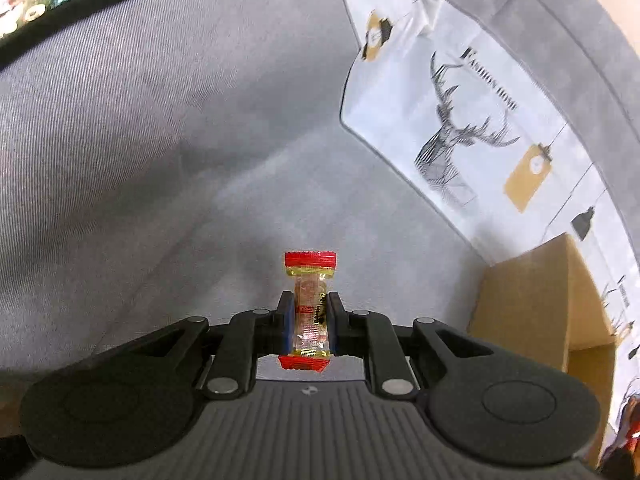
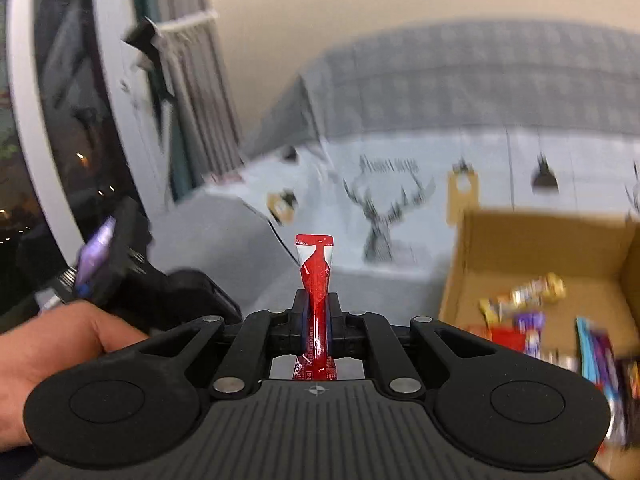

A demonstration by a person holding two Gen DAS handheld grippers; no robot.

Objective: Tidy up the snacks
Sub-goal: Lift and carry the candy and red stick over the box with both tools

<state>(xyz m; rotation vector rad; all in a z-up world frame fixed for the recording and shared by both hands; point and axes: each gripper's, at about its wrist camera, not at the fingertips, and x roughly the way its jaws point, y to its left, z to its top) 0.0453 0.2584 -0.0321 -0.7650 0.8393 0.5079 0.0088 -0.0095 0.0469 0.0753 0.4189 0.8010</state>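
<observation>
The left gripper (image 1: 310, 312) is pinching a clear candy with red ends (image 1: 310, 308) left of the cardboard box (image 1: 524, 300). The right gripper (image 2: 318, 316) is clamping a red snack stick (image 2: 317, 280), also left of that box. Either thin wrapper could be slipping out if tilted carelessly. Motion blur is smearing the boxed snacks (image 2: 532, 320) beyond identifying.
</observation>
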